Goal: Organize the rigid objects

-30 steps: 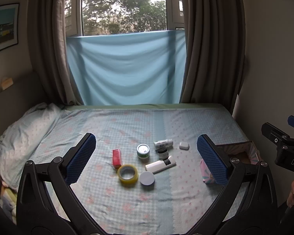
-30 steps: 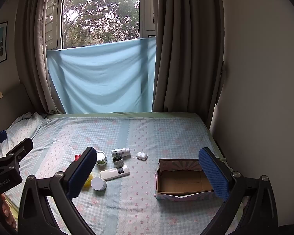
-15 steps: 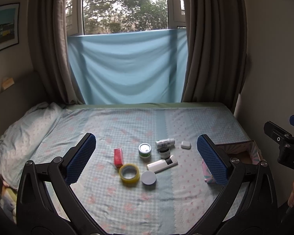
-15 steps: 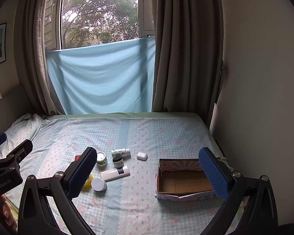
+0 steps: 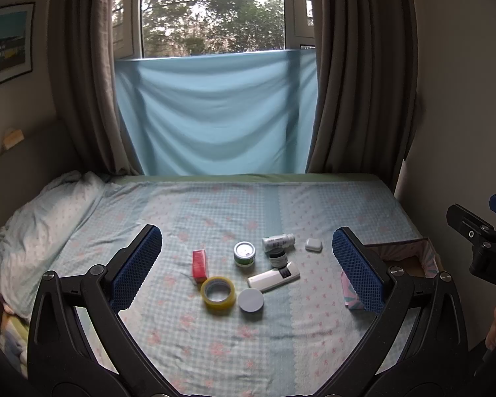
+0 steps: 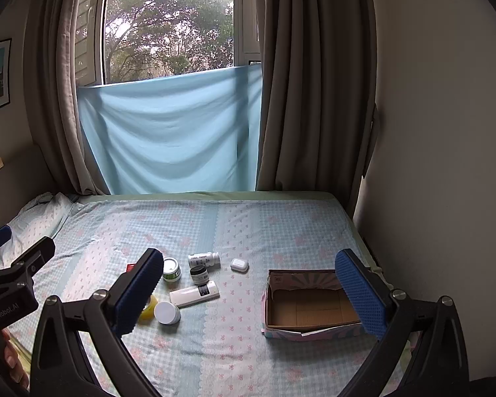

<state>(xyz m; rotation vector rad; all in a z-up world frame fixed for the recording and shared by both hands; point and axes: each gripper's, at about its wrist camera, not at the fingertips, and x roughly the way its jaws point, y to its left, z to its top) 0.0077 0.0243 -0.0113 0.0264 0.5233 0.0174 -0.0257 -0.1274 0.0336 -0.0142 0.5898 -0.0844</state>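
Observation:
Small objects lie grouped on the bed: a red box [image 5: 199, 265], a yellow tape roll [image 5: 218, 294], a green-labelled tin [image 5: 244, 253], a white round lid [image 5: 251, 300], a white remote [image 5: 273, 276], a dark jar [image 5: 277, 257], a white bottle [image 5: 278, 241] and a white earbud case [image 5: 313, 244]. An open cardboard box [image 6: 309, 304] sits to their right. My left gripper [image 5: 246, 266] is open and empty, held above the bed short of the group. My right gripper [image 6: 248, 292] is open and empty, held short of the box and the remote [image 6: 195, 294].
The bed has a checked blue sheet [image 5: 215, 347]. A rumpled pillow [image 5: 33, 231] lies at the left. A wall [image 6: 430, 165] runs along the bed's right side. Curtains and a blue cloth [image 5: 215, 115] hang at the far end.
Both views shifted only slightly. The left wrist view drifted so the objects sit a little further right. Both grippers stay open.

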